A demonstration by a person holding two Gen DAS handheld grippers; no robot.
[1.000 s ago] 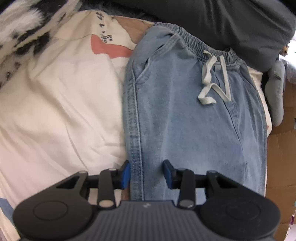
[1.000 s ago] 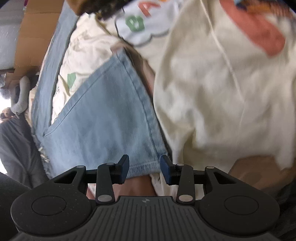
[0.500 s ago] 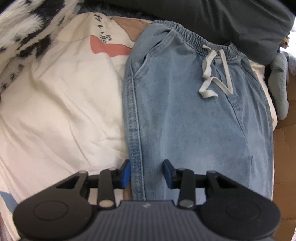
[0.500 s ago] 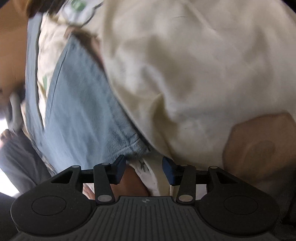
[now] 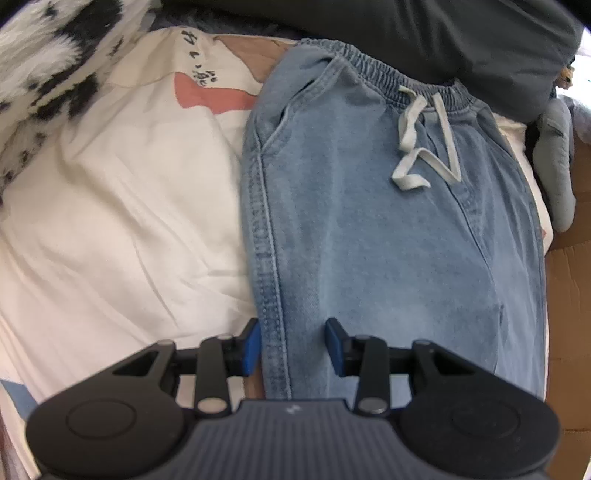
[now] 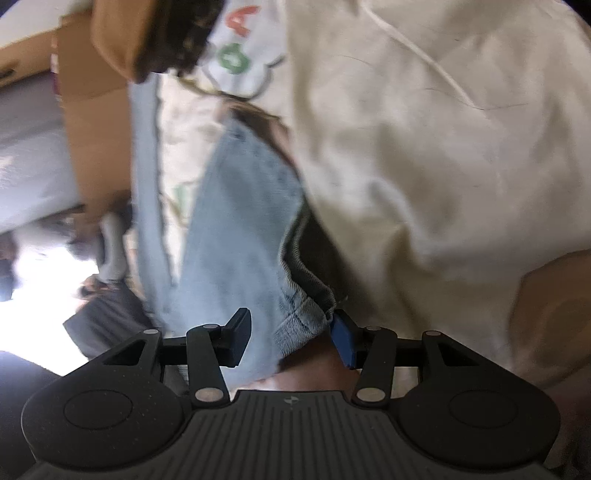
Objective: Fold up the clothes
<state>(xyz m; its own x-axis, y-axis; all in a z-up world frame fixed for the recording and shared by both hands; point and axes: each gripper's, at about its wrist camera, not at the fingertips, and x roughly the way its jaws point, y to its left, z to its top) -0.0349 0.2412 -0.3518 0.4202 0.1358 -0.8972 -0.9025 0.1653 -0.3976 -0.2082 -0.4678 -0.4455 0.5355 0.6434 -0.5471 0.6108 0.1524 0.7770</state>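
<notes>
Light blue jeans [image 5: 369, 240] lie flat on a cream bedsheet [image 5: 129, 221], waistband at the top of the left wrist view with a white drawstring [image 5: 417, 147]. My left gripper [image 5: 293, 345] hangs over the jeans' left side seam, which runs between its parted jaws; the pads do not pinch it. In the right wrist view a jeans leg [image 6: 240, 221] runs up the frame and its hem [image 6: 303, 317] sits between the jaws of my right gripper [image 6: 291, 341]. The blue right pad touches the hem's fold while the left pad stands off it. This view is blurred.
Dark grey cloth [image 5: 406, 33] crosses the top beyond the waistband. A black-and-white fuzzy blanket [image 5: 44, 55] lies at the upper left, a grey soft thing [image 5: 557, 166] at the right. Cardboard [image 5: 569, 314] borders the bed's right side; another box [image 6: 92, 110] shows in the right wrist view.
My right gripper has rolled and dropped towards the leg hem, its jaws have widened, and the hem now lies between them. The left gripper has hardly moved.
</notes>
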